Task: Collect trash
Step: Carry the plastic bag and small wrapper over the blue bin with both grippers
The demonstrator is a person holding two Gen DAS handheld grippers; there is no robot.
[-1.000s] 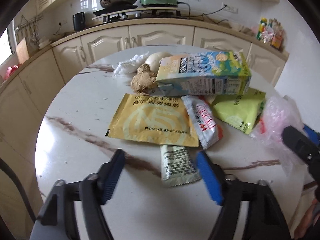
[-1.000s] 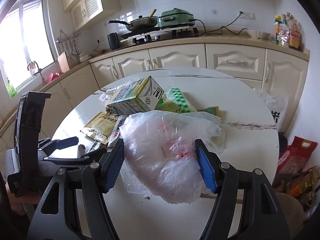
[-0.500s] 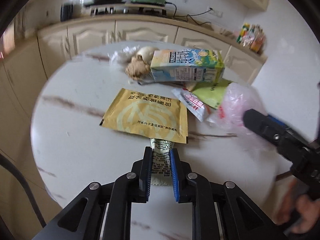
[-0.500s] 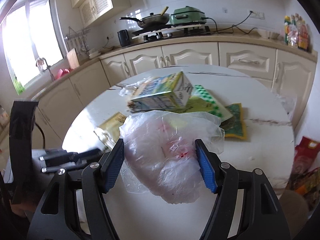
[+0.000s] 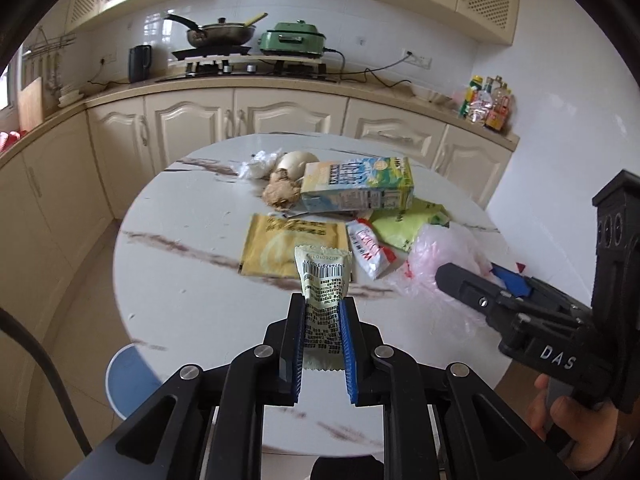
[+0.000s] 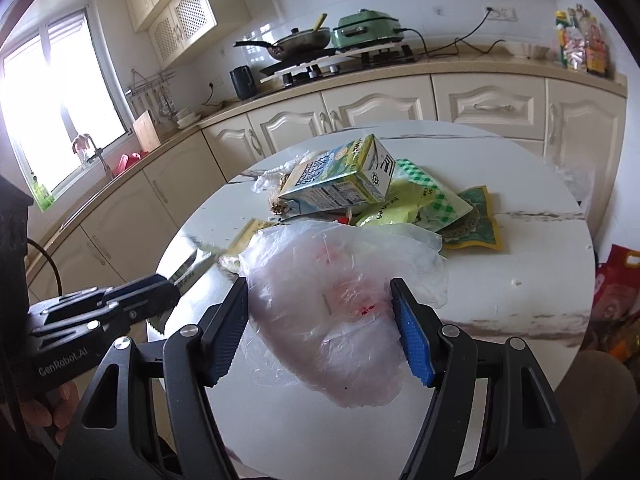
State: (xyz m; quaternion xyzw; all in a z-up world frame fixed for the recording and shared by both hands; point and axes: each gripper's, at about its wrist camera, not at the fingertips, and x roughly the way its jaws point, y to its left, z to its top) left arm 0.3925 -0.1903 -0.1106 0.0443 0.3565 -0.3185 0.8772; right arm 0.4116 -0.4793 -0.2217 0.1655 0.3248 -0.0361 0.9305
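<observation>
My left gripper [image 5: 322, 308] is shut on a pale green wrapper [image 5: 323, 280] with a barcode and holds it lifted above the white round table [image 5: 192, 292]. The right wrist view shows that gripper [image 6: 168, 292] at the left with the wrapper [image 6: 196, 266] sticking out. My right gripper [image 6: 320, 292] has its jaws wide and grips a clear plastic bag [image 6: 340, 300] stretched between the pads. Other trash lies on the table: a milk carton [image 5: 356, 188], a yellow packet [image 5: 276, 248], a red-and-white sachet [image 5: 368, 248] and a green packet [image 5: 404, 224].
A ginger root [image 5: 280, 196] and a crumpled white bag [image 5: 256, 166] lie behind the carton. A blue stool [image 5: 128, 380] stands at the table's near left edge. Kitchen cabinets [image 5: 280, 116] curve behind the table. Bags [image 6: 616, 288] sit on the floor at the right.
My left gripper closed on the pale green wrapper, lifted it off the table and pulled back. The right gripper kept the plastic bag and shifted slightly.
</observation>
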